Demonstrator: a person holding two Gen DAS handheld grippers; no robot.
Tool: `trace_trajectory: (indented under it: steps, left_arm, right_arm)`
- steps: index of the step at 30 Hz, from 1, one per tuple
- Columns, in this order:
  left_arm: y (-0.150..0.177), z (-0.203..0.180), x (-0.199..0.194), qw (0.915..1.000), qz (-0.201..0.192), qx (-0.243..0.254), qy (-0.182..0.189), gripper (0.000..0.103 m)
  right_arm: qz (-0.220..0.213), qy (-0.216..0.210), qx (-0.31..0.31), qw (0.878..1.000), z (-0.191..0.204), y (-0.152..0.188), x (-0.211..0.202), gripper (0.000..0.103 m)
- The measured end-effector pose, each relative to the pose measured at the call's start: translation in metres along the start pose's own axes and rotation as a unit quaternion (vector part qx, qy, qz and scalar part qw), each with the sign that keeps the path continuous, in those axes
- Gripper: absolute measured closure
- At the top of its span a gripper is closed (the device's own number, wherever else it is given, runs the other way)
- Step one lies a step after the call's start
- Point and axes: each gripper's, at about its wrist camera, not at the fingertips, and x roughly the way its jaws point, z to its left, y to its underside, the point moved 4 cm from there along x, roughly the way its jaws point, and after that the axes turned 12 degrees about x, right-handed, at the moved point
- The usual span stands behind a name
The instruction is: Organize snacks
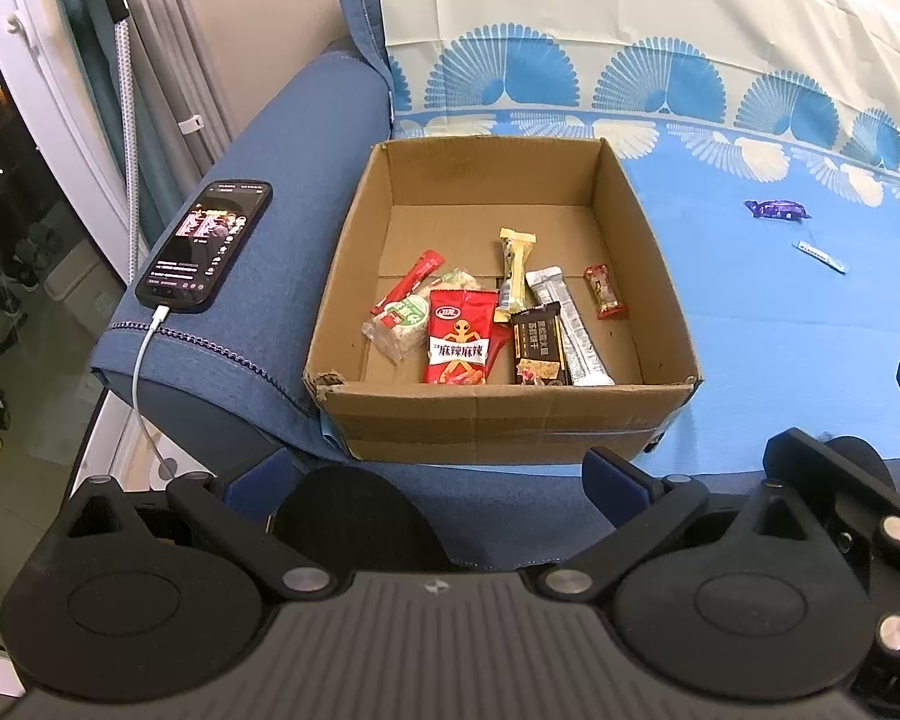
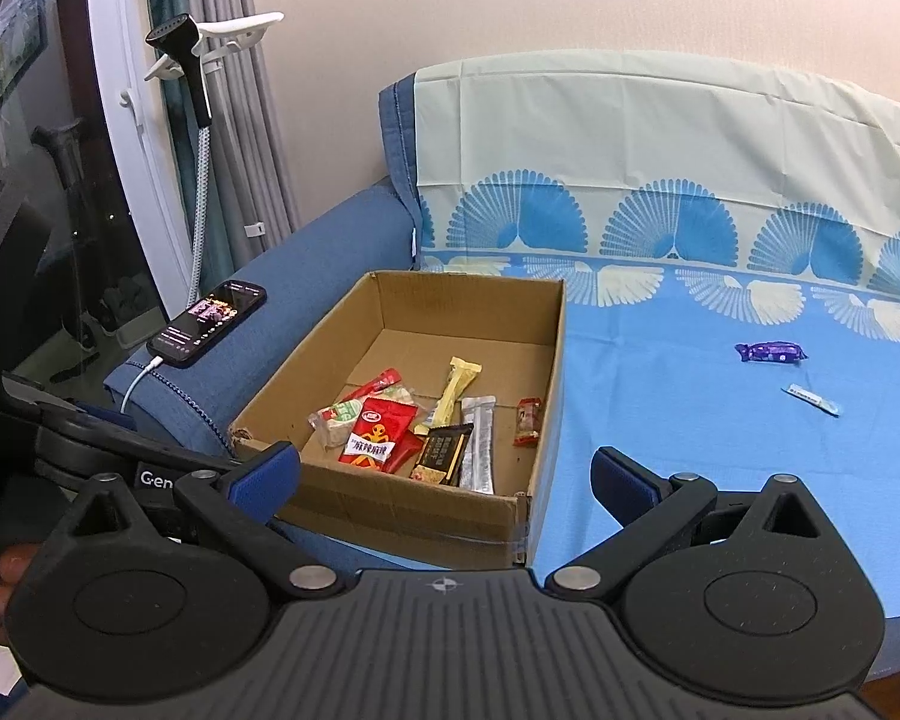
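Nearest you, bottom of each frame: your left gripper [image 1: 426, 474] and right gripper [image 2: 444, 477], both with fingers spread apart and holding nothing, both hanging short of the sofa seat. Next out, centre of frame: one open cardboard box [image 1: 498, 408] on the blue cloth [image 2: 690, 450], holding a clutch of snacks toward its near wall, among them a red spicy-snack packet [image 1: 457, 345], a dark biscuit bar [image 1: 537, 345], a silver stick pack [image 1: 573, 330], a yellow bar [image 1: 515, 267] and a small red candy [image 1: 603, 291]. Left of frame, on the sofa arm: one phone [image 1: 205, 243], screen lit, on a white cable; not part of the job, so keep off it. Farther out, right of frame, well apart from the box: one purple candy [image 2: 771, 352] and, just nearer, a thin white-and-blue sachet [image 2: 813, 399], both flat on the cloth. These two look like the remaining items. Your right gripper is likely the better placed; take the sachet first, come down over its narrow width, and pinch low, since a flat wrapper may slide on smooth cloth.
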Motion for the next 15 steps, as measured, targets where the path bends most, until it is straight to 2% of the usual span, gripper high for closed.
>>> trace_trajectory:
  steps: [15]
  left_arm:
    - [-0.003, -0.003, 0.017, 0.9998, 0.021, 0.005, 0.003, 0.0]
  right_arm:
    - [0.022, 0.002, 0.011, 1.0, -0.008, 0.001, 0.016, 0.001]
